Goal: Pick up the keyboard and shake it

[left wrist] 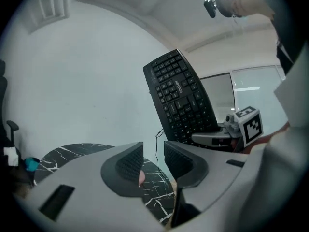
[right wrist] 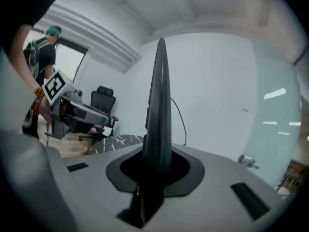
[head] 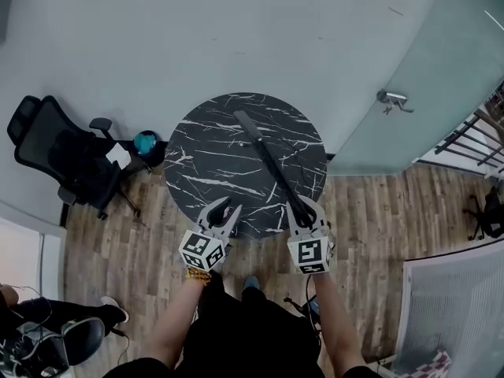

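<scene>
Keyboard (head: pixel 268 160): up off the round marble table (head: pixel 206 152), turned on its long edge. From the head view it reads as a thin dark strip running from your right hand out over the tabletop. In the left gripper view its key face (left wrist: pixel 181 103) shows against the wall.

Right gripper (head: pixel 303 211): clamped on the near end of the keyboard. In the right gripper view the board (right wrist: pixel 158 120) stands edge-on between the pads, both pressing its faces.

Left gripper (head: pixel 223 211): jaws apart with nothing between them, at the near rim of the table, beside the right one and clear of the keyboard.

Handling, as I judge it:
- Stiff plastic body, probably light, but long. Held at one end only, the free length will act as a lever and try to twist in the pads once you shake.
- The casing looks smooth, so expect some slip under quick reversals.
- Keycaps can pop off, so clamp on the frame rim rather than on the keys.
- A thin cable (right wrist: pixel 178 112) trails from it and may snag or whip.

Best second hold: bring the left gripper onto the long edge further out, towards the free end.
</scene>
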`<state>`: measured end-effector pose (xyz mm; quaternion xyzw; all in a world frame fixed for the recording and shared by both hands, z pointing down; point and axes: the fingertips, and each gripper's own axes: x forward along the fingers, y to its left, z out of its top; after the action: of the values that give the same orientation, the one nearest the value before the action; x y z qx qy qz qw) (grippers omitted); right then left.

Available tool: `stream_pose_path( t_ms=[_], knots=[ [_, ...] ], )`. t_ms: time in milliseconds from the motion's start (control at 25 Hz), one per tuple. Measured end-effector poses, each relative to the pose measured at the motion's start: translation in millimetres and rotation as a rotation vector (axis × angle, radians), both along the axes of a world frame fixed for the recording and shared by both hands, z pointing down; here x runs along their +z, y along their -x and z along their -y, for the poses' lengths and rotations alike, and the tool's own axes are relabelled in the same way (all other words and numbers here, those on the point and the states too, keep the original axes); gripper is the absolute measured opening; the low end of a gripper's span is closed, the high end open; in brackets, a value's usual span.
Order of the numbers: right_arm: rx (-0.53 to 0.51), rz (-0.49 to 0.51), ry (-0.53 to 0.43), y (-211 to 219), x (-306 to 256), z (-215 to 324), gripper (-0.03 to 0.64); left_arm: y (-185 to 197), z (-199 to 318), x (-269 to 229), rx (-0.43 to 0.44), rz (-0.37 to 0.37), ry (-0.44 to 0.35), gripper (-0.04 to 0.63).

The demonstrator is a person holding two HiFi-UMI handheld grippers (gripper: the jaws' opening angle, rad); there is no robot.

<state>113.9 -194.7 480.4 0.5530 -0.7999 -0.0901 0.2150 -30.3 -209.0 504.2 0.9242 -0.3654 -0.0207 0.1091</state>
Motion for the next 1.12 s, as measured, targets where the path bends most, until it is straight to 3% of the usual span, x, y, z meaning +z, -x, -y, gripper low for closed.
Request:
stream_pose_path(
  t_ms=[80, 280, 400, 640, 1120],
  knots=[
    [0.030, -0.139, -0.037, 1.5, 2.0, 3.4, 0.087, 1.4, -3.8, -2.8, -0.033, 0.001, -0.004, 0.135],
    [0.065, -0.528, -0.129, 13.3, 19.3, 2.9, 0.087, -0.3, -13.9, 3.8, -0.046, 0.104, -0.029, 0.135],
    [0.012, -0.663, -0.163, 29.7, 39.4, -3.2, 0.087, 5.3, -18.9, 13.1, -0.063, 0.079, 0.009, 0.135],
    [-0.048, -0.640, -0.120, 49.1, 67.1, -8.1, 0.086, 14.1, -28.6, 38.5, -0.082, 0.069, 0.087, 0.135],
    [-0.086, -0.677, -0.100, 50.2, 80.6, -5.7, 0.086, 14.1, -30.1, 48.7, -0.082, 0.079, 0.097, 0.135]
  ],
)
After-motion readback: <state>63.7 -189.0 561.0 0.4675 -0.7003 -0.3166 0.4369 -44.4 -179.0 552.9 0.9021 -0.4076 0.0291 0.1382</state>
